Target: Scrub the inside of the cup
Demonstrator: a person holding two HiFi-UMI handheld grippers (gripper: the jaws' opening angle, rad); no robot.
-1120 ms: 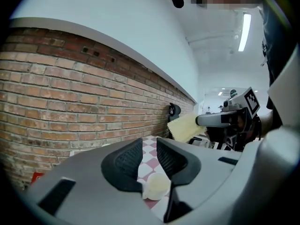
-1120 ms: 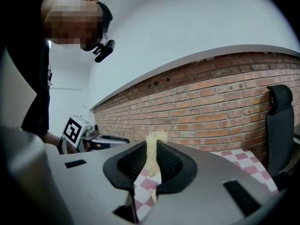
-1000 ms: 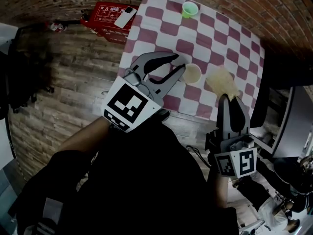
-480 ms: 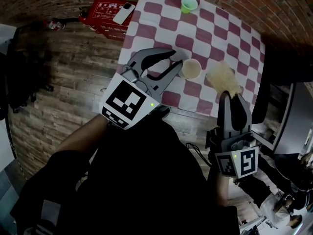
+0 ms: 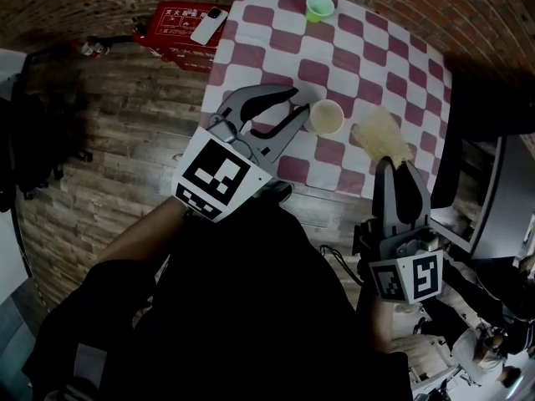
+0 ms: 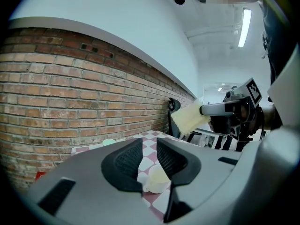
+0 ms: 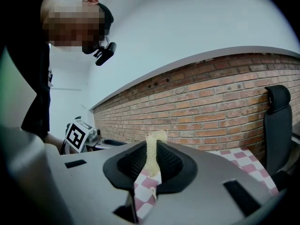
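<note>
The desk [image 5: 359, 48] wears its pink-and-white chequered cloth, and over its near edge hangs the grey left gripper [image 5: 303, 103], ribbed curved jaws apart, while the right gripper [image 5: 399, 167] has its jaws clamped on a flat, fibrous pale-yellow sponge [image 5: 382, 134]. The small round cream cup [image 5: 327, 117] stands upright on the cloth, just past the left jaw tips and near the sponge. Against half a second ago, hardly a thing has shifted: left jaws still apart beside the cup's rim, sponge still gripped.
</note>
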